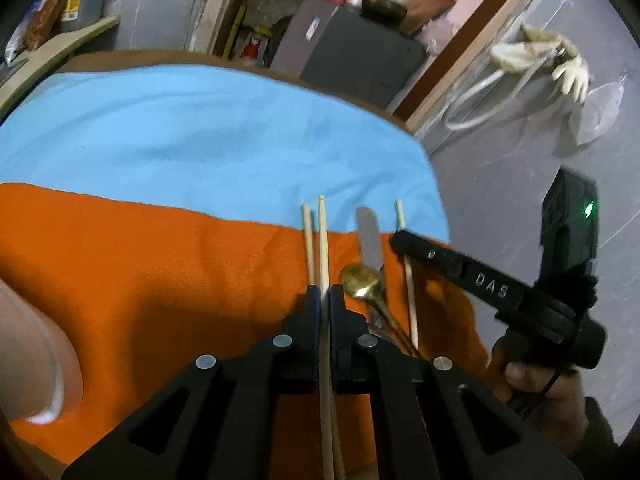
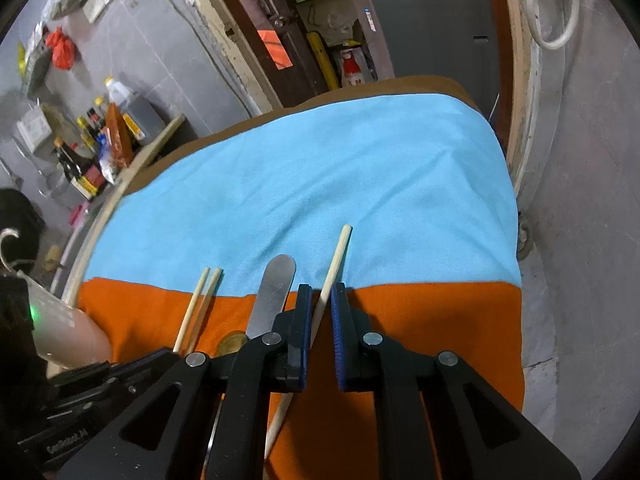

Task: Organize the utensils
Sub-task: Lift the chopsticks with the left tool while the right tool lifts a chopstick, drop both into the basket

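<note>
left gripper (image 1: 324, 294): pinching one chopstick (image 1: 325, 248), jaws squeezing tight on it
right gripper (image 2: 322, 292): clamping the other chopstick (image 2: 334, 264)
knife (image 2: 272, 292) and gold spoon (image 1: 360, 278): lying between both chopsticks on the orange cloth (image 1: 160, 264)
third chopstick (image 1: 307, 240): sitting just beside the left one

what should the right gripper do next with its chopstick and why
Probably carry it left, over the knife, and set it by the other chopsticks. The right gripper seems to pinch a lone chopstick, while the left gripper is shut on one beside another chopstick.
</note>
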Motion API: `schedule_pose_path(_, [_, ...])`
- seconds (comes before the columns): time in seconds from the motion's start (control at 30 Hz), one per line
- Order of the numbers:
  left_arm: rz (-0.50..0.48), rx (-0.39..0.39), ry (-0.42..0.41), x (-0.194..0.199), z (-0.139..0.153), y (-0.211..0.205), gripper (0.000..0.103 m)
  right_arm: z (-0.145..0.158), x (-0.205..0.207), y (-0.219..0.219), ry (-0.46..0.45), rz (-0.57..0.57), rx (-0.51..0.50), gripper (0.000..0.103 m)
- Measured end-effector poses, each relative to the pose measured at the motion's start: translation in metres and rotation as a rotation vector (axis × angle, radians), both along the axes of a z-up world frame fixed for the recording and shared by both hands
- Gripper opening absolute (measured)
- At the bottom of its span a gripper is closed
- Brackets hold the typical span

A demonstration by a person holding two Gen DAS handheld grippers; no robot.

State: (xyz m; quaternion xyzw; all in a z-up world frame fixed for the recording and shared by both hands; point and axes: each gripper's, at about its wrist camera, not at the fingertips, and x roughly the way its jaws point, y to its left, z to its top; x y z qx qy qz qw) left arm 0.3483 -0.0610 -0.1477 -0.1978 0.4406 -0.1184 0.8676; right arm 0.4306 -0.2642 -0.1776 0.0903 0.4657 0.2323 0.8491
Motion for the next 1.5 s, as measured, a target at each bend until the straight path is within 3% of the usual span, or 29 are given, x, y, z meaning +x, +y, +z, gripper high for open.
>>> schedule_pose_path(0.17, [-0.019, 0.002, -0.169, -0.024, 0.021, -0.006, 0.002, 0.013, -0.020, -0.019, -0.082, -0.030, 0.126, 0.005])
schedule_pose_path(0.63, [0.004, -0.044, -0.412, -0.055, 0.072, -0.011, 0.002, 0.062, -0.069, -0.020, -0.375, -0.048, 0.150, 0.003])
schedule_pose_path(0.83, [0.013, -0.066, -0.450, -0.070, 0.088, -0.001, 0.002, 0.062, -0.075, -0.015, -0.361, -0.048, 0.167, 0.003])
schedule_pose_path(0.93, [0.026, -0.092, -0.482, -0.081, 0.102, 0.008, 0.002, 0.078, -0.088, -0.017, -0.390, -0.058, 0.216, 0.003])
schedule_pose_path(1.23, [0.116, -0.132, -0.626, -0.112, 0.168, 0.072, 0.002, 0.155, -0.129, 0.018, -0.618, -0.003, 0.402, 0.003])
schedule_pose_path(1.5, [0.279, -0.062, -0.705, -0.139, 0.194, 0.169, 0.002, 0.196, -0.152, 0.092, -0.773, 0.053, 0.509, 0.003])
